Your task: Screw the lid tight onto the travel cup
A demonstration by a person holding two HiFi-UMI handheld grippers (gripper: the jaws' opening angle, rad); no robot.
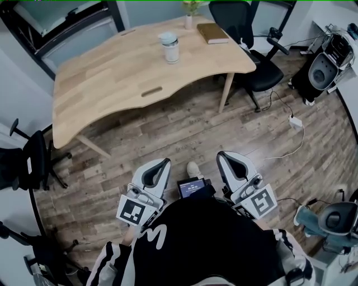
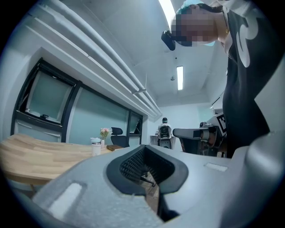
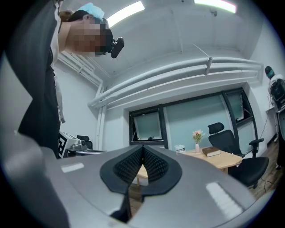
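A white travel cup (image 1: pixel 170 48) with its lid on top stands upright on the wooden table (image 1: pixel 106 84), far ahead of me. It shows small in the left gripper view (image 2: pixel 95 146) and its lid edge in the right gripper view (image 3: pixel 180 148). Both grippers are held close to my body, well away from the table. My left gripper (image 1: pixel 163 164) is shut and holds nothing. My right gripper (image 1: pixel 222 156) is shut too, with nothing between its jaws. In each gripper view the ribbed pads meet along their edges.
A brown book (image 1: pixel 212 33) and a small vase of flowers (image 1: pixel 190 15) sit at the table's far end. A black office chair (image 1: pixel 246 39) stands by the table's right side, another chair (image 1: pixel 28 162) at left. A white plug and cable (image 1: pixel 295 124) lie on the wooden floor.
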